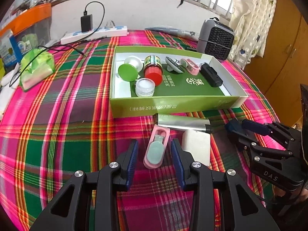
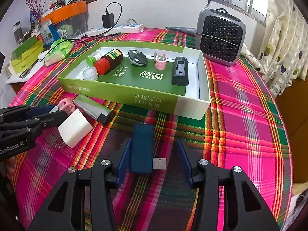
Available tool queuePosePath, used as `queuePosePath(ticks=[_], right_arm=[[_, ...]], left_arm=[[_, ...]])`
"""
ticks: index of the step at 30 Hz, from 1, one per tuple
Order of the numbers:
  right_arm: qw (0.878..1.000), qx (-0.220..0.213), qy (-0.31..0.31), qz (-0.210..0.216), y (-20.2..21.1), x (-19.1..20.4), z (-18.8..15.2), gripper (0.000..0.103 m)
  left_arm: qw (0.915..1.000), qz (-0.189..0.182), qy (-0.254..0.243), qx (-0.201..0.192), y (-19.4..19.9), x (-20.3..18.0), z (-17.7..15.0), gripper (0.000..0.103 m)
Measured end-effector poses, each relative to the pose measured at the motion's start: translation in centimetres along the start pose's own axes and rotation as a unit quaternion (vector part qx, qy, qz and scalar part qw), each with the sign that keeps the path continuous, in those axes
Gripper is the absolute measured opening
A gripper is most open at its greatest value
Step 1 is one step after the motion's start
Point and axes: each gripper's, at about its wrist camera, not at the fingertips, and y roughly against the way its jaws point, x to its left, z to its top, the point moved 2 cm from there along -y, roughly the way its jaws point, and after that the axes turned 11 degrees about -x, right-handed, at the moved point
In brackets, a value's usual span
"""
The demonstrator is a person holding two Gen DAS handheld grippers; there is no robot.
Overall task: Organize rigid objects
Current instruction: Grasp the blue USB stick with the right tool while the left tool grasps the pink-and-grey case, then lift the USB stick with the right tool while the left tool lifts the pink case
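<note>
Far beyond our jaws we saw a grey fan heater [image 2: 221, 36] at the back right of the plaid tablecloth [image 2: 240, 105]. Off to the far left lay a white power strip [image 1: 94, 33] with a black charger [image 1: 86, 22], and a green tissue pack [image 1: 36, 67].

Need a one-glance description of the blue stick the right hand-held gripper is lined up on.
Start at the shallow green cardboard box on the plaid tablecloth. In front of its long wall lies a dark blue fabric-textured USB stick, between the right hand-held gripper fingers. Unlike the nearby white block and silver tube, it has a bare metal plug.
</note>
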Motion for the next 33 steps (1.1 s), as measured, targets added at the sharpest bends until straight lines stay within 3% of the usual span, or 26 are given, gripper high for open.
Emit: queuePosePath(ticks=[13, 18, 29, 33], right_arm=[[1.000, -0.002, -0.001, 0.011, -0.16, -0.18, 0.15, 0.048], [1.000, -0.005, -0.002, 0.015, -0.03, -0.15, 0.16, 0.037], [1.000, -0.005, -0.003, 0.021, 0.02, -0.24, 0.20, 0.034], [1.000, -0.005, -0.003, 0.021, 0.01, -0.24, 0.22, 0.034]], left_arm=[[0.9998, 0.018, -0.008, -0.007, -0.65, -0.36, 0.48, 0.034], [0.9997, 0.020, -0.008, -0.008, -0.56, -0.30, 0.39, 0.034], [0.9997, 0.021, -0.001, -0.011, -0.43, -0.04, 0.31, 0.018], [0.9997, 0.020, 0.001, -0.011, -0.43, 0.03, 0.30, 0.018]])
